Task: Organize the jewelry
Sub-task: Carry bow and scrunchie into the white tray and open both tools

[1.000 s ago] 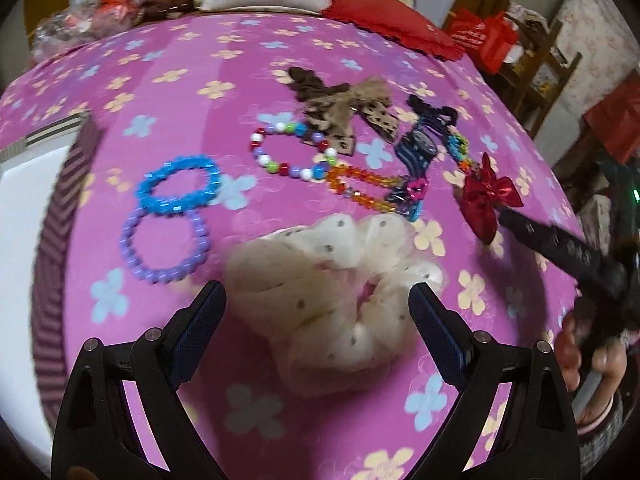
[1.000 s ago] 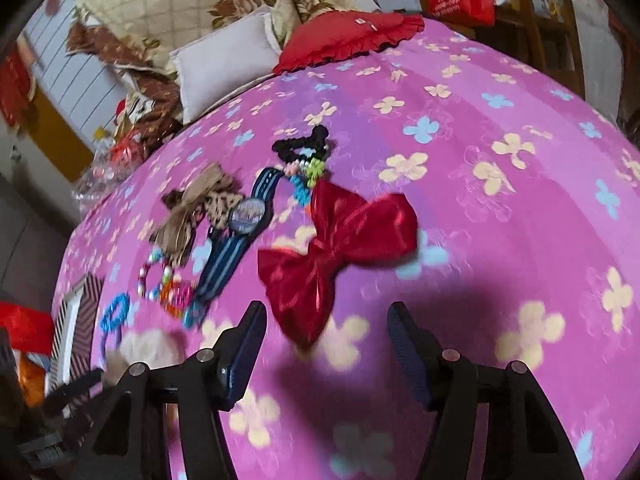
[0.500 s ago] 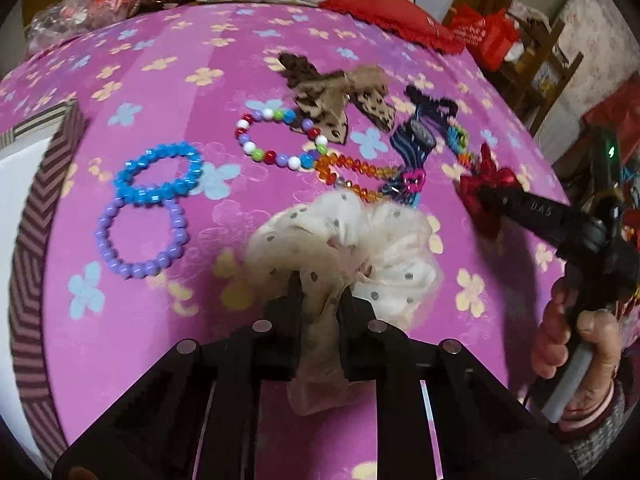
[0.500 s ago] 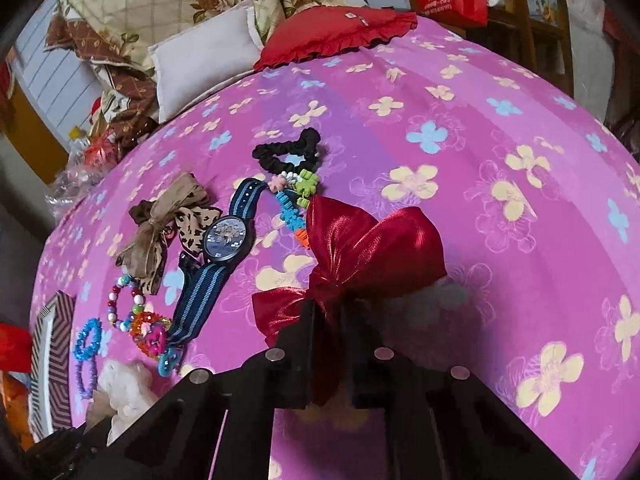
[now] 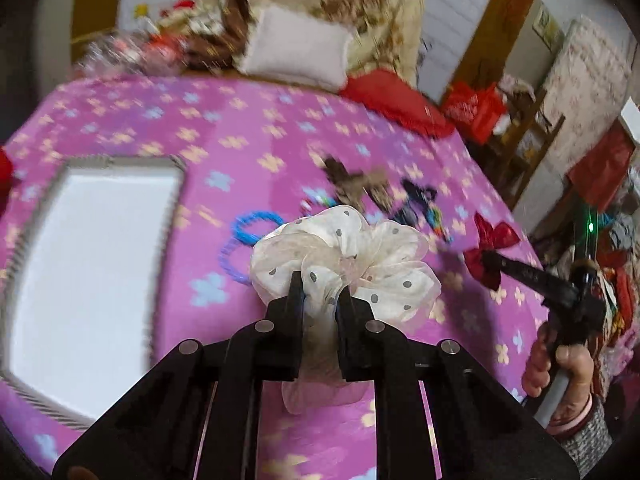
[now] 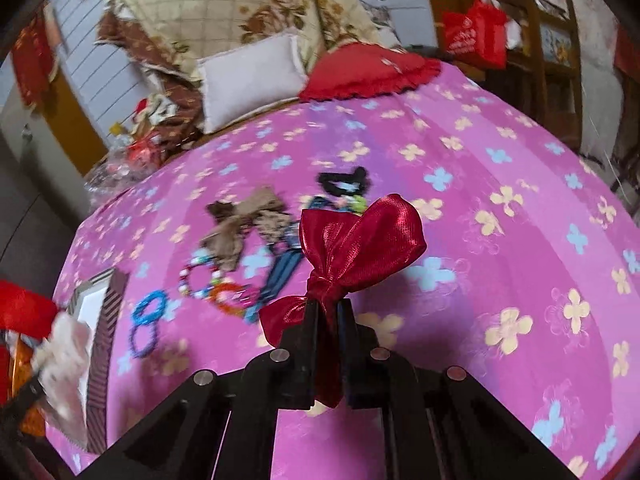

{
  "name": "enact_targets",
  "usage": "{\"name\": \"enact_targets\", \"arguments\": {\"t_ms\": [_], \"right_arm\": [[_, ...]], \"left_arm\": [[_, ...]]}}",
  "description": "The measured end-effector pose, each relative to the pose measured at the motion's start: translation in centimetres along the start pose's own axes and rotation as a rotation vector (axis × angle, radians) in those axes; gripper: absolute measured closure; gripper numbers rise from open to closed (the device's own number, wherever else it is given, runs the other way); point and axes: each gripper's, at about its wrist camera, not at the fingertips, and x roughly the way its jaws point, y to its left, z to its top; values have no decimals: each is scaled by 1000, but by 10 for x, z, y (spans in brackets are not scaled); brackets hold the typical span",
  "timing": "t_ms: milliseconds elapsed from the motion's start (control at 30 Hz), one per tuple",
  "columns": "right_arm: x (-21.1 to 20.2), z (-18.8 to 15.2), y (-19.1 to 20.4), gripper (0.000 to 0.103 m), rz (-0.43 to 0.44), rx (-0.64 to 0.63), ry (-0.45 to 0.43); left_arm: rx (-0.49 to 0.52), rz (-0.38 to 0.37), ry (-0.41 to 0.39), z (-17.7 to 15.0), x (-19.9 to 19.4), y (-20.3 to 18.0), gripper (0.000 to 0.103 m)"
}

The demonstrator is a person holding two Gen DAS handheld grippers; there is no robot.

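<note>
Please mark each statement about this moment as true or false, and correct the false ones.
1. The left gripper is shut on the white dotted scrunchie. True.
2. The right gripper holds the watch. False: it is shut on the red bow; the watch lies on the pink cloth.
3. The blue bracelet is inside the box. False: it lies on the cloth, beside the box.
4. The brown bow lies on the cloth. True.
</note>
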Motion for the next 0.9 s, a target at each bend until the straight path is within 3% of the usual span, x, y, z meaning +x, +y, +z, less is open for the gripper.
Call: {"name": "enact_targets", "arguments": {"t_ms": [133,233,433,633,900], "right_arm": [[-27,-11,31,95,47,-54,-12],[-45,-22,56,95,78,-108,-3],[-53,-31,128,95,115,-243,36],[-24,-30,215,95,222,-338,97],[55,-29,336,95,246,-463,194]], "left_arm": [[10,93,-69,6,-28,24,91],[-37,133,-104,16,-44,52,91],[-138,181,-129,36,-37,115,91],[-177,341,-74,47,-4,178,91],[-307,333,-14,63,47,263,91]]}}
